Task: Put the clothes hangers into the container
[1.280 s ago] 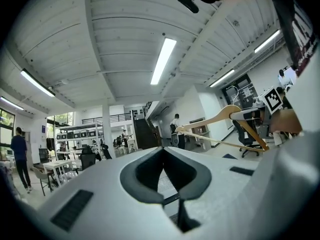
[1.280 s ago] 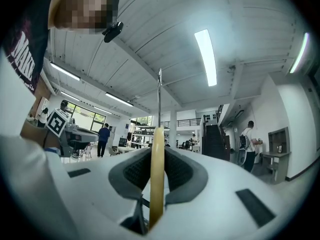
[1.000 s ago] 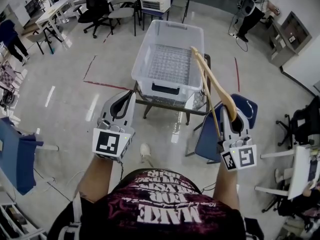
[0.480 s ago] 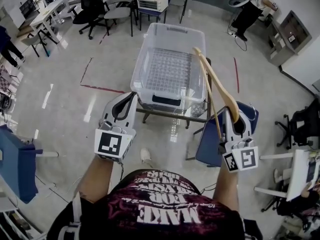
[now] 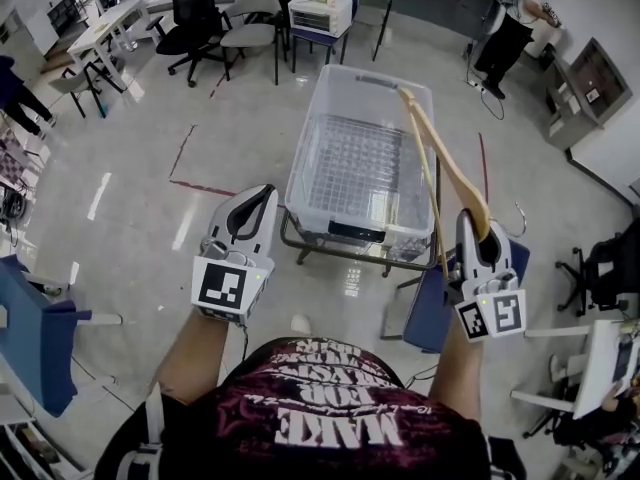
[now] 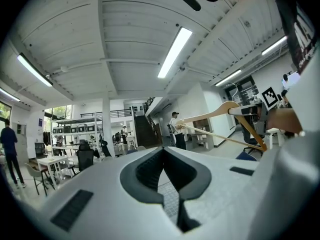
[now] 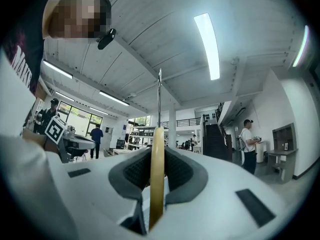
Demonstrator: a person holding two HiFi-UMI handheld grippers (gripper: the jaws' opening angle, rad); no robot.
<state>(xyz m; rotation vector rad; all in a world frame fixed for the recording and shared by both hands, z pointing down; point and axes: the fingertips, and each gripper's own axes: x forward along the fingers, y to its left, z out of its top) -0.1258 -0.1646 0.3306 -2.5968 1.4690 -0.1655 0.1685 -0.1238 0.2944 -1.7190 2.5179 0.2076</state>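
Transport is the step in hand, in our judgement. The right gripper is clamped on a wooden hanger. Its own view shows both pads pressed against the flat wood, with the wire hook rising above. In the head view the hanger reaches forward, and its far end lies over the right rim of the clear container. The container stands on a small metal stand and looks empty. We see no other hanger in any view.

The left gripper has its jaws together with nothing between them, and is held near the container's near-left corner.

We judge that the next move is to bring the hanger over the open top and turn it along the container's length. It should then be lowered clear of the walls before the jaws part. The hook could catch on the rim.

On writing, the person's shirt carries print seen upside down. We read "MAKE" in its largest line and find the rest unclear. Each gripper's cube bears square black-and-white markers and no words. We can read no brand on the container.
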